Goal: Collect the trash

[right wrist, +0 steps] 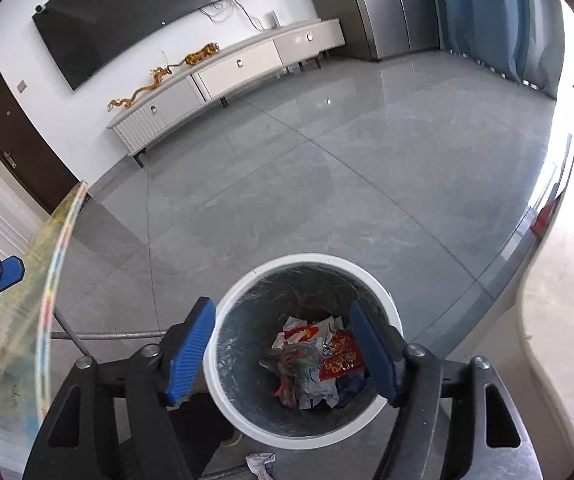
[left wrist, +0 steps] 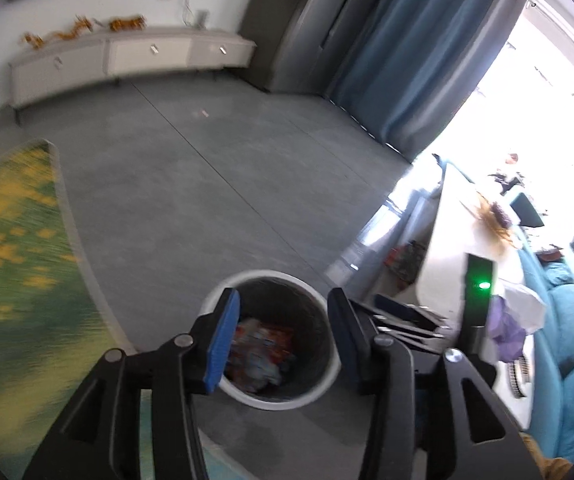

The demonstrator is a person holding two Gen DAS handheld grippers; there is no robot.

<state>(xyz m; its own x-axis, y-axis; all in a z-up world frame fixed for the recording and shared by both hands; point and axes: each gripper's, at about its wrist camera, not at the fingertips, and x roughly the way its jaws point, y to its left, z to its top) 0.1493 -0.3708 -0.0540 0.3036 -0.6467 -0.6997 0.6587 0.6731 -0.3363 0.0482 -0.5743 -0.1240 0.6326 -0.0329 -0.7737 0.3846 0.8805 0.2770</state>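
Both tongs angle steeply downward with jaws apart and nothing between the pads: left tongs [left wrist: 283, 336], right tongs [right wrist: 283, 354]. The left tongs' tip shows at nine o'clock in the right view.

White bin [right wrist: 303, 344] lined grey, red-and-white wrappers [right wrist: 319, 360] inside; blue ribbed pads [right wrist: 191, 348]; grey tiled floor [right wrist: 327, 180].

Grey tiled floor [right wrist: 327, 184] fills the centre. White sideboard [right wrist: 227, 76] at 11 o'clock carries gold figurines [right wrist: 159, 76] beneath a wall television [right wrist: 135, 12]. Blue curtain [left wrist: 415, 64] at 1 o'clock. Brown door [right wrist: 15, 144] at 9 o'clock.
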